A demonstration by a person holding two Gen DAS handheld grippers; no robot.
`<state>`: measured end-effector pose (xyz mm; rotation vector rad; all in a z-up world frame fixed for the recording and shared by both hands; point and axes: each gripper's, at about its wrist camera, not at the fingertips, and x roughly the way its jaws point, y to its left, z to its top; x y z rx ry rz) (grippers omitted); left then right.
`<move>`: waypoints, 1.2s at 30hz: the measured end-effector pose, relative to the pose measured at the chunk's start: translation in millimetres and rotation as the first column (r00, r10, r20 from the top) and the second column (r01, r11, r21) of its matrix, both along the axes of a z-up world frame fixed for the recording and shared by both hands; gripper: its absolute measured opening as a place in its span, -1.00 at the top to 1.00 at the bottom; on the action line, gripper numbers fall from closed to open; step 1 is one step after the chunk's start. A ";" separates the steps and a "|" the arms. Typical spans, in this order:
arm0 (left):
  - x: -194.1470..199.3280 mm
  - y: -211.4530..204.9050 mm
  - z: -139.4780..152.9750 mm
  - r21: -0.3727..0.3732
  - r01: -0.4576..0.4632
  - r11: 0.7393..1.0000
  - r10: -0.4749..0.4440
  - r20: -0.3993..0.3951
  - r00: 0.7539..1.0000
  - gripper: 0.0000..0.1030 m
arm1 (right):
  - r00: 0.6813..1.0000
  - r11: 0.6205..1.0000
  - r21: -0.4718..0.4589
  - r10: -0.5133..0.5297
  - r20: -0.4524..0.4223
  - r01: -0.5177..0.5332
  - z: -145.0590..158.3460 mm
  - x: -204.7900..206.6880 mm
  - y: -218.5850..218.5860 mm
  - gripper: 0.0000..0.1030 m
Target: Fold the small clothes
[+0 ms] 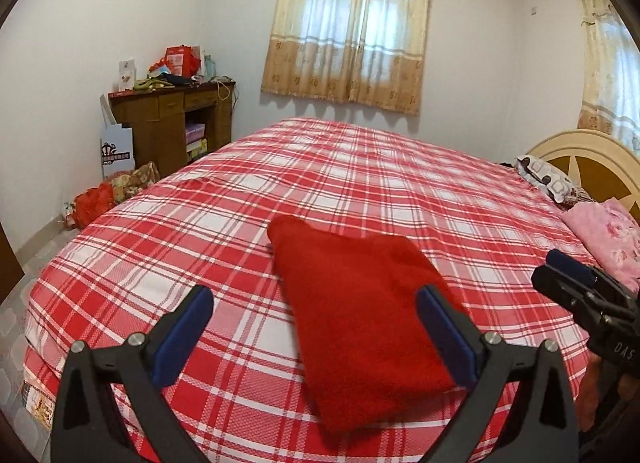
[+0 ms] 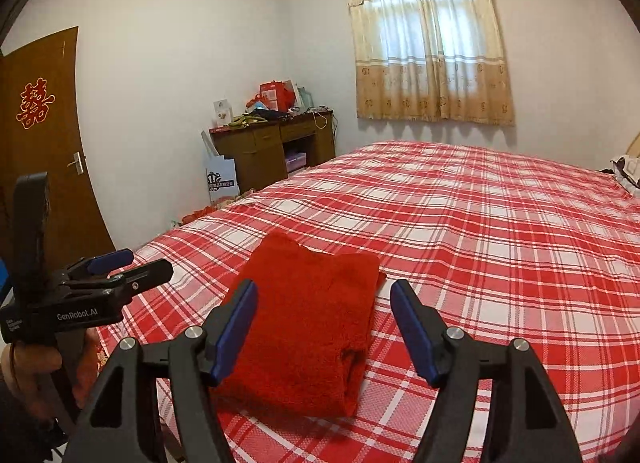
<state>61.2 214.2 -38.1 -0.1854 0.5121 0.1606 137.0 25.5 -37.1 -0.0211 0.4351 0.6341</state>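
A folded red garment [image 1: 360, 323] lies flat on the red plaid bed sheet [image 1: 360, 183], near the bed's front edge. My left gripper [image 1: 316, 297] hangs above it, jaws wide open with nothing between the blue pads [image 1: 192, 327]. In the right wrist view the same red garment [image 2: 304, 335] shows below my right gripper [image 2: 324, 287], which is open and clear of the cloth. Each view catches the other tool: the right gripper [image 1: 546, 265] at the right edge, the left gripper [image 2: 148, 261] at the left, held by a hand.
A pink flowered cloth [image 1: 608, 239] and a patterned pillow [image 1: 548, 179] lie by the headboard [image 1: 580, 151]. A cluttered wooden desk [image 1: 172, 119] stands at the far left wall, with bags [image 1: 104, 199] on the floor. A brown door [image 2: 44, 143] stands at the left.
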 end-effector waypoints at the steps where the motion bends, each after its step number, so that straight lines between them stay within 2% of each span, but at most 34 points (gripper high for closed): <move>1: -1.1 -0.1 0.5 0.000 0.001 1.000 -0.001 0.005 1.000 -1.00 | 1.000 1.000 0.000 -0.002 0.001 0.002 -0.2 -1.9 -0.5 -0.36; 36: -2.8 -6.6 -2.2 -0.001 0.006 1.000 -0.006 0.004 1.000 -1.00 | 1.000 1.000 0.015 0.005 -0.009 -0.005 -0.4 -10.8 -0.9 -0.36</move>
